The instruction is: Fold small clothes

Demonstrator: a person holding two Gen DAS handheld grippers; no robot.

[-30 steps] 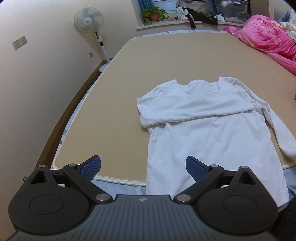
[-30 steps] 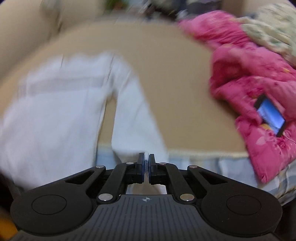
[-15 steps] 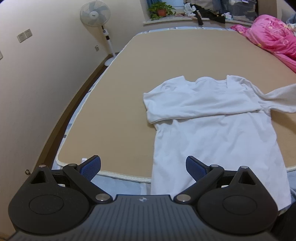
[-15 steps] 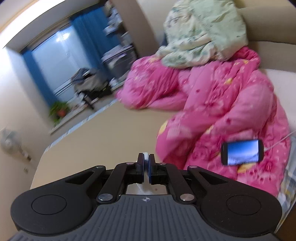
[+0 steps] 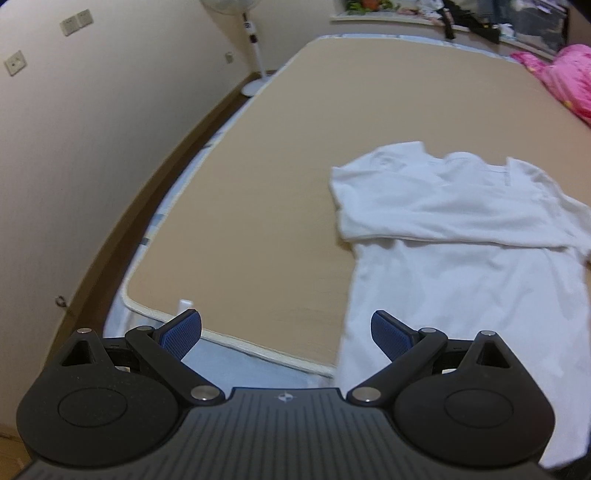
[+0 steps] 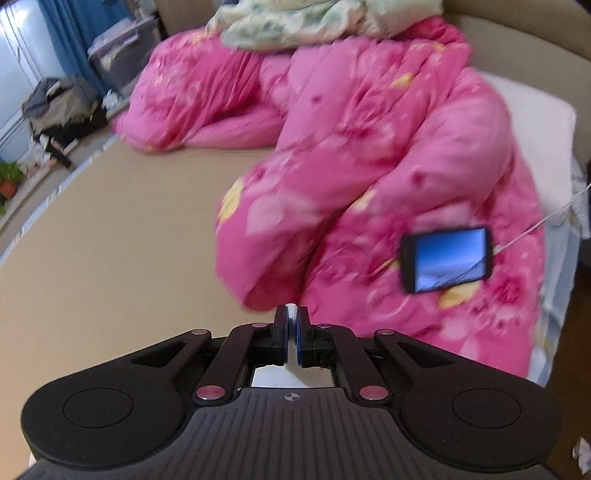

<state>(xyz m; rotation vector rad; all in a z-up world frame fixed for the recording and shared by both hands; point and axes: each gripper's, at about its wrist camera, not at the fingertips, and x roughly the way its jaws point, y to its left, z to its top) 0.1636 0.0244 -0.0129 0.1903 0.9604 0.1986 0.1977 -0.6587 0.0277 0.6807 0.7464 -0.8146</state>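
Note:
A white long-sleeved shirt (image 5: 461, 266) lies flat on the tan mat (image 5: 280, 166), hem toward me. One sleeve (image 5: 443, 210) is folded across the chest. My left gripper (image 5: 286, 332) is open and holds nothing, hovering over the bed's near edge just left of the hem. In the right wrist view my right gripper (image 6: 292, 332) is shut on a strip of white cloth (image 6: 291, 307), the shirt's other sleeve, which shows between the pads and below them. That gripper faces the pink quilt, and the shirt's body is out of its view.
A crumpled pink quilt (image 6: 369, 147) fills the right side of the bed, with a lit phone (image 6: 447, 258) and its cable on it. A pale green blanket (image 6: 295, 22) lies on top. A standing fan (image 5: 255, 44) and a wall (image 5: 74, 147) are on the left.
My right gripper, still pinching the white sleeve, has swung from over the shirt toward the pink quilt. The sleeve has risen off the mat. The left gripper has drifted left, still open.

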